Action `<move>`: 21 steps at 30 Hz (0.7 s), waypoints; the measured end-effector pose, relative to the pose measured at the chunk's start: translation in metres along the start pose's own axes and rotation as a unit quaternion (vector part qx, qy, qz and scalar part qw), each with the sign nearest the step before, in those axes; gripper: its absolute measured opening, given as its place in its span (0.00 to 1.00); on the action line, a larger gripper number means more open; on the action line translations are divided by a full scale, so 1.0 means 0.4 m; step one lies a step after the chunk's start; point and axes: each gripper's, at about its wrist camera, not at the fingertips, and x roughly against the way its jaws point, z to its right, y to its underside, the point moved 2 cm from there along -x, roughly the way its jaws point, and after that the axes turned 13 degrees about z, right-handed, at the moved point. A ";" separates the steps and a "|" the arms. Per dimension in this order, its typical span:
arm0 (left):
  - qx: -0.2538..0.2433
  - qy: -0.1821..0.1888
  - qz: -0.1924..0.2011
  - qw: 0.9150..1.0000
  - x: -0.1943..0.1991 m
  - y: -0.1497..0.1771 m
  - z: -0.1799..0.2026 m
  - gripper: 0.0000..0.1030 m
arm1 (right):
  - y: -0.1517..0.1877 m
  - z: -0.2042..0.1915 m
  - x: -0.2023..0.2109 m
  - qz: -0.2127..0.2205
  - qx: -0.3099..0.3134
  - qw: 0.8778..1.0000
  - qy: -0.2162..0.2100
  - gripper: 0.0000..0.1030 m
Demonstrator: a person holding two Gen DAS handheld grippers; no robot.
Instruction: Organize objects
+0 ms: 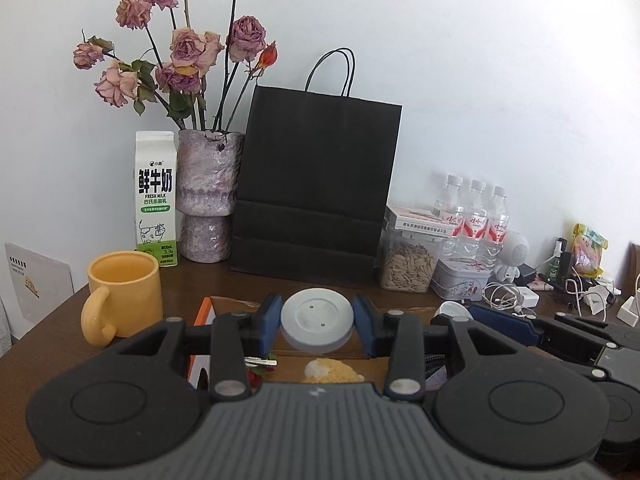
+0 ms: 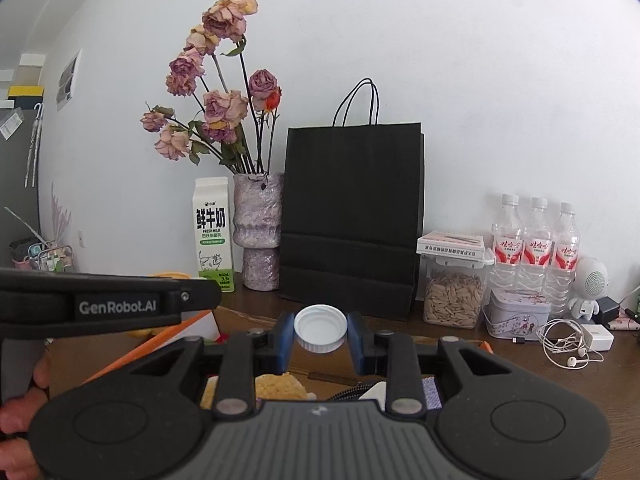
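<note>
The left gripper (image 1: 317,324) clamps a round grey disc (image 1: 317,324) between its blue pads, face toward the camera, held level above a cardboard box (image 1: 240,304) on the brown table (image 1: 52,344). The right gripper (image 2: 320,330) likewise grips a white screw cap (image 2: 320,329), its open threaded side facing the lens, above the same box. Both tools point nearly level, tipped slightly down toward the wall. In the right wrist view the left gripper's body crosses at 9 o'clock, lettered "GenRobot.AI", with the person's fingers (image 2: 24,400) on its handle at 8 o'clock.

From the disc, a yellow mug (image 1: 122,292) stands at 9 o'clock. At 11 o'clock is a milk carton (image 1: 155,200) reading "FRESH MILK" under large Chinese characters, with a cow drawing, just beside a mottled pink vase (image 1: 208,196) of dried roses. At 12 o'clock stands a black paper bag (image 1: 316,184). At 2 o'clock sit a clear jar of seeds (image 1: 408,264), a small tin (image 1: 460,280) and three water bottles (image 1: 476,216) with red labels whose writing is too small to read.
</note>
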 end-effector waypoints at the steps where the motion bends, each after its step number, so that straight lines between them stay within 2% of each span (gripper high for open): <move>1: 0.000 -0.004 -0.008 1.000 -0.007 0.010 -0.004 0.39 | 0.010 0.001 -0.004 -0.005 -0.001 1.000 -0.002 0.27; 3: 0.003 -0.009 -0.016 1.000 -0.013 0.022 -0.016 0.39 | 0.025 0.004 -0.011 -0.012 -0.002 1.000 -0.001 0.27; 9: 0.000 -0.008 -0.008 1.000 -0.013 0.034 -0.025 0.39 | 0.047 0.006 -0.027 -0.029 0.001 1.000 0.006 0.27; 10: -0.003 -0.011 -0.011 1.000 -0.016 0.037 -0.024 0.42 | 0.051 0.007 -0.029 -0.033 0.002 0.999 0.011 0.27; 11: -0.004 -0.013 -0.012 1.000 -0.018 0.040 -0.024 0.50 | 0.054 0.007 -0.030 -0.036 0.004 0.999 0.015 0.32; 12: -0.003 -0.013 -0.012 1.000 -0.020 0.041 -0.025 0.56 | 0.057 0.008 -0.031 -0.039 0.005 0.999 0.022 0.45; 13: -0.002 -0.015 -0.012 1.000 -0.020 0.041 -0.027 0.74 | 0.058 0.009 -0.030 -0.038 0.006 0.999 0.030 0.55; 14: -0.001 -0.018 -0.006 1.000 -0.018 0.039 -0.029 0.92 | 0.058 0.010 -0.028 -0.036 0.007 0.999 0.038 0.76; 15: 0.000 -0.021 0.002 1.000 -0.014 0.038 -0.030 1.00 | 0.057 0.013 -0.026 -0.031 0.009 0.998 0.048 0.93; 17: -0.002 -0.030 0.017 0.999 -0.007 0.035 -0.033 1.00 | 0.056 0.018 -0.023 -0.021 0.010 0.998 0.063 1.00; 21: -0.001 -0.034 0.008 0.999 -0.015 0.037 -0.035 1.00 | 0.059 0.028 -0.028 -0.029 0.002 0.997 0.069 1.00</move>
